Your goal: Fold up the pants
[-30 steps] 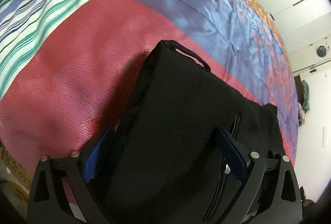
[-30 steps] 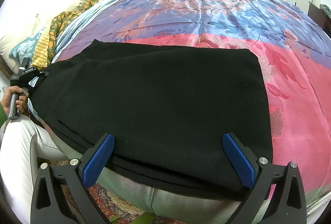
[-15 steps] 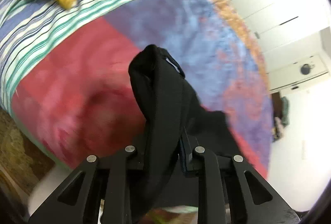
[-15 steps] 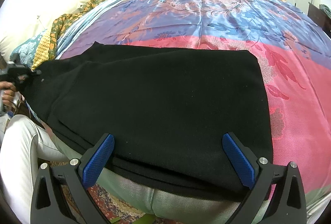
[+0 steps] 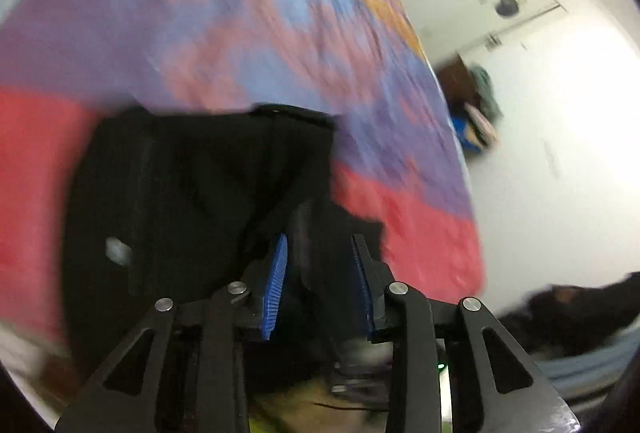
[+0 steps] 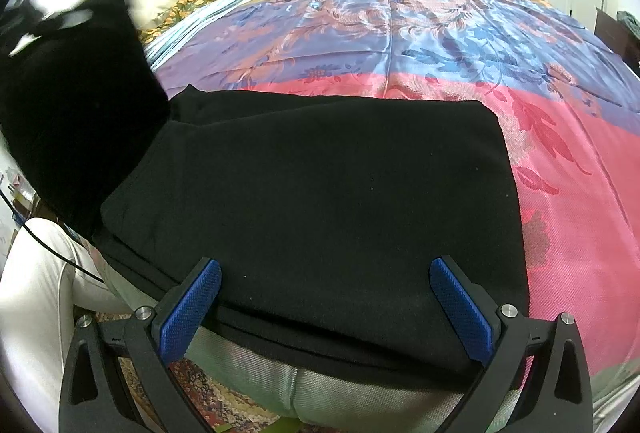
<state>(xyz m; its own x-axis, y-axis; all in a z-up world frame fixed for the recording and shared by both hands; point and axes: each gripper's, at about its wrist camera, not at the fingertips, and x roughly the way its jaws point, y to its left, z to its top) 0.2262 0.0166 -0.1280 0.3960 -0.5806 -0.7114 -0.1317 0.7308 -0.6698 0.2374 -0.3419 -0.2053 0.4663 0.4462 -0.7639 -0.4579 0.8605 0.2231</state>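
In the left wrist view, blurred: left gripper (image 5: pixel 316 265) clenches a bunch of the black pants (image 5: pixel 192 193); its jaws have just eased slightly. In the right wrist view: that end now hangs lifted at left, above the bedspread (image 6: pixel 560 161); right gripper (image 6: pixel 324 301) gapes, empty. Fold-over underway.

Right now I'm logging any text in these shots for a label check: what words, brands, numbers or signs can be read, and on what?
No readable text in either view.
Pale tag on the black pants: blurred, nothing legible.
Patterned bedspread: floral design only, no lettering.
Small plates on the white wall: too small and blurred to read.
Left hand-held gripper and right hand-held gripper: no markings visible.
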